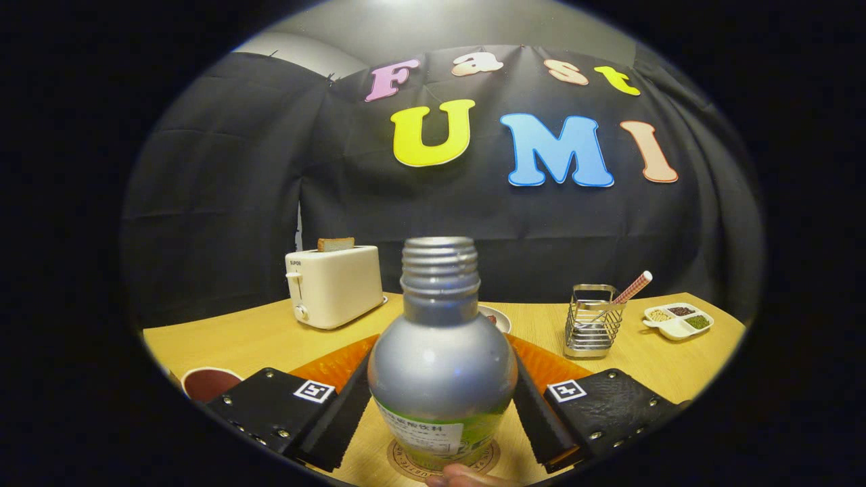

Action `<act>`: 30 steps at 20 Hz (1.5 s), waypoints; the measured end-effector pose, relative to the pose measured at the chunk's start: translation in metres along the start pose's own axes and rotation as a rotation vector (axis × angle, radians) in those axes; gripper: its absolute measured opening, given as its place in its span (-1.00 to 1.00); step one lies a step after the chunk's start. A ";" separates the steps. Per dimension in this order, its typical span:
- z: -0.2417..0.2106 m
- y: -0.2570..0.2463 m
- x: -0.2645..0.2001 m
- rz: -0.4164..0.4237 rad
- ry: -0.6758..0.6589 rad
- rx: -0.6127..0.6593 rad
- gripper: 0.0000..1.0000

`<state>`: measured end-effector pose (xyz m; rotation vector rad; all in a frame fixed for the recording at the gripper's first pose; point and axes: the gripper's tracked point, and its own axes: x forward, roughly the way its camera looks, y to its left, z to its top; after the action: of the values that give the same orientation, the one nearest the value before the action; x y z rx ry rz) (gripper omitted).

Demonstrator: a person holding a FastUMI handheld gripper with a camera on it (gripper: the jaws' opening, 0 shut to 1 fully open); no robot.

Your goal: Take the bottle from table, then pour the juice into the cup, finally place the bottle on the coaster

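A silver bulb-shaped bottle with an open threaded neck and a green label stands upright between my fingers. Its base rests on a round printed coaster on the wooden table. My gripper is shut on the bottle, with the left finger pad and the right finger pad pressing on its wide body. A dark red cup with a white rim stands on the table left of the left finger; I cannot tell what is in it.
An orange mat lies just behind the bottle, with a small plate beyond it. A cream toaster holding a bread slice stands back left. A wire holder with a striped straw and a white divided dish stand back right. A person's fingertip shows by the coaster.
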<state>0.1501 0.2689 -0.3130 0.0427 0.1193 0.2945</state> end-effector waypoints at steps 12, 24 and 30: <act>0.157 -0.067 -0.099 -0.151 -0.060 -0.005 0.97; 0.223 -0.146 -0.203 -0.280 -0.149 -0.033 0.96; 0.208 -0.178 -0.211 -0.322 -0.144 -0.061 0.97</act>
<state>0.0262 0.0316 -0.0942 -0.0165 -0.0264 -0.0271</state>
